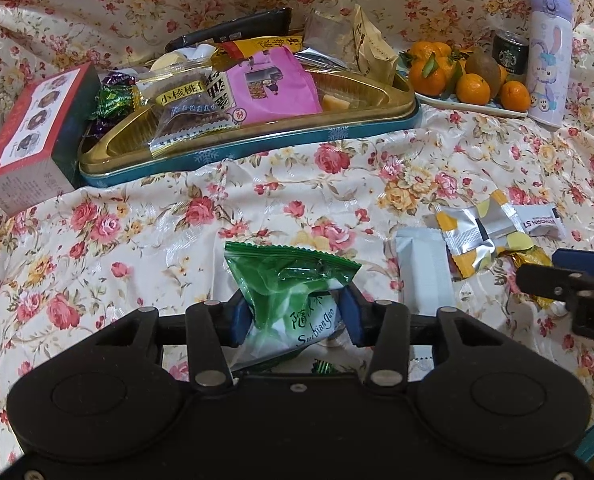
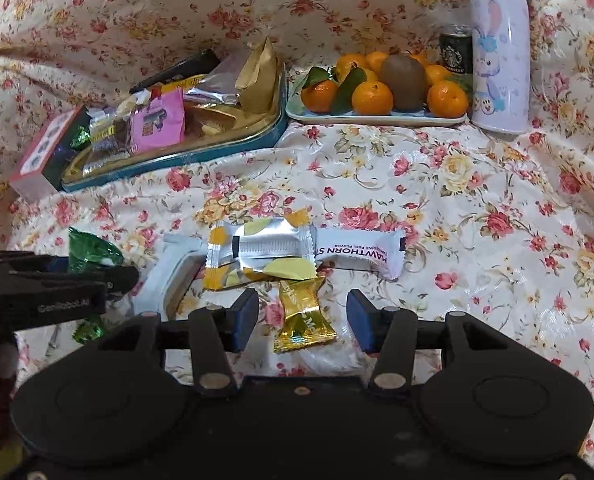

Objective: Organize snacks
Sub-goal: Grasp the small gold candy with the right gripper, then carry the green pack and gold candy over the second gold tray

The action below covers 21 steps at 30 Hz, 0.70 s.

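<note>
Left tongs [image 1: 297, 316] clamp the green snack packet [image 1: 293, 280]; right tongs [image 2: 303, 318] gape around the gold candy [image 2: 303, 316] (untouched).

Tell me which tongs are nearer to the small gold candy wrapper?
Right. The right tongs are open with the gold candy wrapper lying between their fingers. The left tongs, off to its left, are shut on a green snack packet.

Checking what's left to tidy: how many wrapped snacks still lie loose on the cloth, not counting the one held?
4: a white packet, a silver-yellow packet, a white hawthorn stick, a gold candy. More may hide under the grippers.
</note>
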Each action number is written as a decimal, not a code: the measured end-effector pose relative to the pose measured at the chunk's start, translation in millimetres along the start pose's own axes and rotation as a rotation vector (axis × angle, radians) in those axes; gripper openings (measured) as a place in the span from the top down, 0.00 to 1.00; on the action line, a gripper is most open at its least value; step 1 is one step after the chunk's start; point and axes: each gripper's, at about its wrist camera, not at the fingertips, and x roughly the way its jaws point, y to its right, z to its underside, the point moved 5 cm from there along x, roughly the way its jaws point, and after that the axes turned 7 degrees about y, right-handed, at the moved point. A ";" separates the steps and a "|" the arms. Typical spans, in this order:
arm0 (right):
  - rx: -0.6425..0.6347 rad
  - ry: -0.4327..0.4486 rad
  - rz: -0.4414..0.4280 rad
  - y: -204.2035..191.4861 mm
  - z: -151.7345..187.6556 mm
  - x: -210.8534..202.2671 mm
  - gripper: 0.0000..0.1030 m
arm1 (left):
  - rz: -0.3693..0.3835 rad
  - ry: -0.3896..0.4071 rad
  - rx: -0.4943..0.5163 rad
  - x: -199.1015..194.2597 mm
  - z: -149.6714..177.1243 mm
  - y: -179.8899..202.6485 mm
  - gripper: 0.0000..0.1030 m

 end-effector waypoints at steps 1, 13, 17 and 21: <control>-0.012 -0.001 0.005 -1.2 1.1 1.2 0.50 | 0.002 0.000 -0.003 -0.7 0.6 -0.7 0.49; -0.031 0.050 0.009 -0.7 3.6 -20.0 0.77 | 0.003 0.007 -0.038 -12.9 9.1 -5.9 0.53; -0.009 0.080 -0.010 0.3 0.2 -37.7 0.79 | 0.006 0.005 -0.072 -19.8 10.1 -13.1 0.53; 0.008 0.103 -0.020 -0.9 -0.5 -52.1 0.80 | -0.001 0.013 -0.093 -31.9 9.5 -18.1 0.53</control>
